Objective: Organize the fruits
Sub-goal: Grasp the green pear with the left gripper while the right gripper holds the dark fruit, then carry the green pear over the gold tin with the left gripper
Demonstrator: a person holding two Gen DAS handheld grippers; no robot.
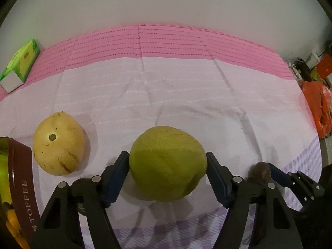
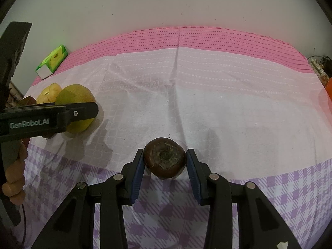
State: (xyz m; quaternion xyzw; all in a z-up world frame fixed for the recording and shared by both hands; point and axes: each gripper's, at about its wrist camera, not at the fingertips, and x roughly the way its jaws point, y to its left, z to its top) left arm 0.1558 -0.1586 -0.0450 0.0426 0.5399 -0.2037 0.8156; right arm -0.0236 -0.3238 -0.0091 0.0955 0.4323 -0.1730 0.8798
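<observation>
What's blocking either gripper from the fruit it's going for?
Nothing visible. The green fruit sits between the left gripper's fingers, touching both pads. The brown fruit sits between the right gripper's fingers, with a slight gap at the right pad.

The green fruit (image 1: 168,164) has a matt, faintly dimpled skin, and the yellow fruit (image 1: 59,144) at its 9 o'clock looks smooth and waxy with brown scuffs. The brown fruit (image 2: 164,157) is glossy with a rough, dull centre. Woven cloth (image 2: 207,103) lies creased beneath; the left gripper (image 1: 168,161) is matt black plastic with blue rubbery pads (image 1: 216,178).
</observation>
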